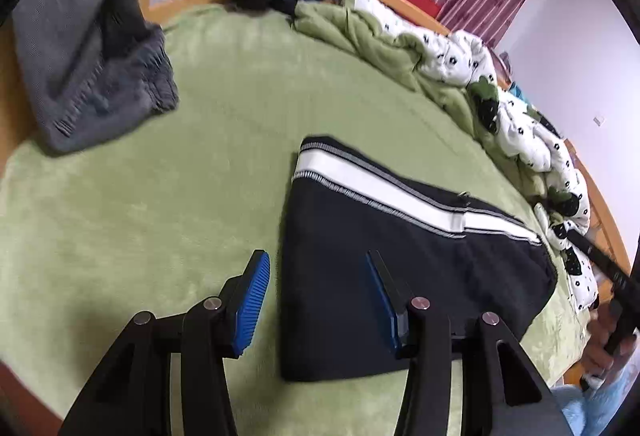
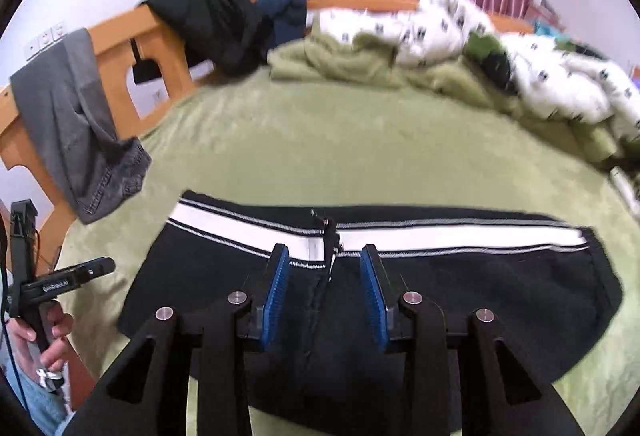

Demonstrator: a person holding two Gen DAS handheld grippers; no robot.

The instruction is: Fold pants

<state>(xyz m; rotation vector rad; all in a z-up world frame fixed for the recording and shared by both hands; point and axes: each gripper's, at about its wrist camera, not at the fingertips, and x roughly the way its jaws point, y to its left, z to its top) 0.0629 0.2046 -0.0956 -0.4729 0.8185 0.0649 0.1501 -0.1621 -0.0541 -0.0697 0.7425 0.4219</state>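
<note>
Pants [image 2: 400,300] are laid folded on the green blanket [image 2: 360,156]; the left gripper [image 1: 318,292] and right gripper [image 2: 325,282] are held above them, jaws apart, nothing gripped.

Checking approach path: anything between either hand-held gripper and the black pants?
Nothing visible. The left hand-held gripper and right hand-held gripper are open directly over the black pants on the green blanket. The grey jeans hang aside.
</note>
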